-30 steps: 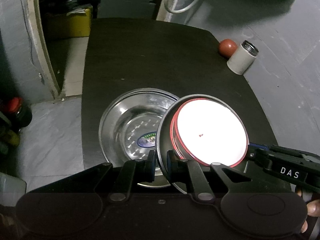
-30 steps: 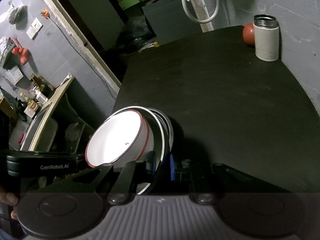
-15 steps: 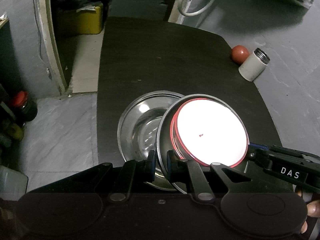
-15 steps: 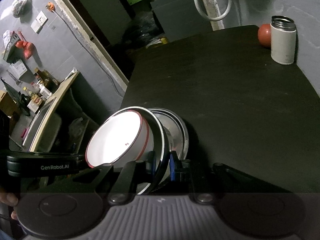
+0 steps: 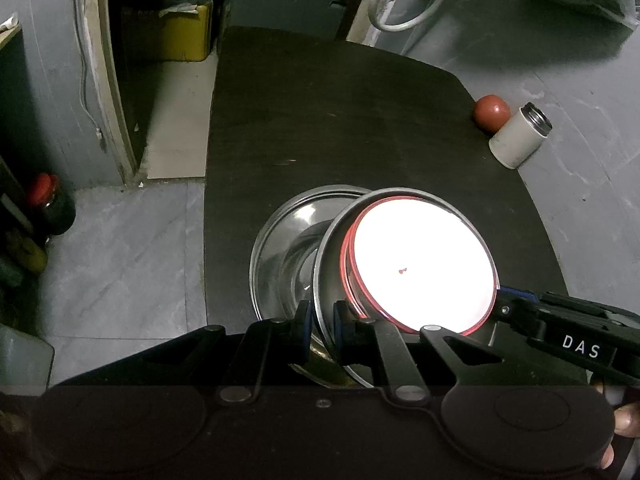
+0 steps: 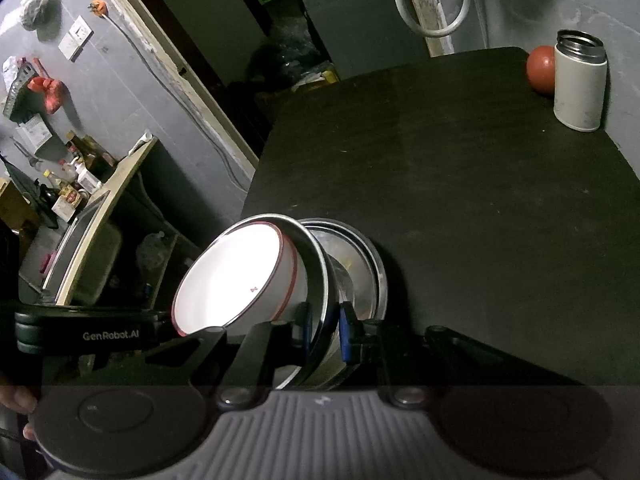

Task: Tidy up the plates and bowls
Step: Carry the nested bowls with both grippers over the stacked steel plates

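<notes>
Left gripper (image 5: pixel 320 322): my left tool was clamped on the near-left rim of the steel bowl (image 5: pixel 332 280), one blue-padded finger outside the wall and one inside.

Right gripper (image 6: pixel 325 330): my right tool pinched the opposite side of that same rim, so both tools shared one load (in the left wrist view its black body reached in from the right).

Steel bowl: it was tilted, its open mouth leaning toward my right side, and held just above the near-left part of the tabletop (image 5: pixel 340 120).

White bowl (image 5: pixel 420 268): white with a red rim, it sat nested inside the steel bowl, tipped along with it.

Steel plate (image 5: pixel 280 248): a shallow shiny dish lay flat on the tabletop, close to the left edge and toward the near edge.

Key relation: the plate lay below and to the left of the held bowls, partly overlapped by them; whether the steel bowl's underside touched the plate I could not tell.

Nearer tool: my left one, whose fingers hung right over the plate's near rim.

Judged next move: shift left and level the bowls so they settle centred in the plate.

Far-right corner: a red ball (image 5: pixel 491 111) and a white flask (image 5: pixel 518 138) stood just beside each other, well apart from my work.
</notes>
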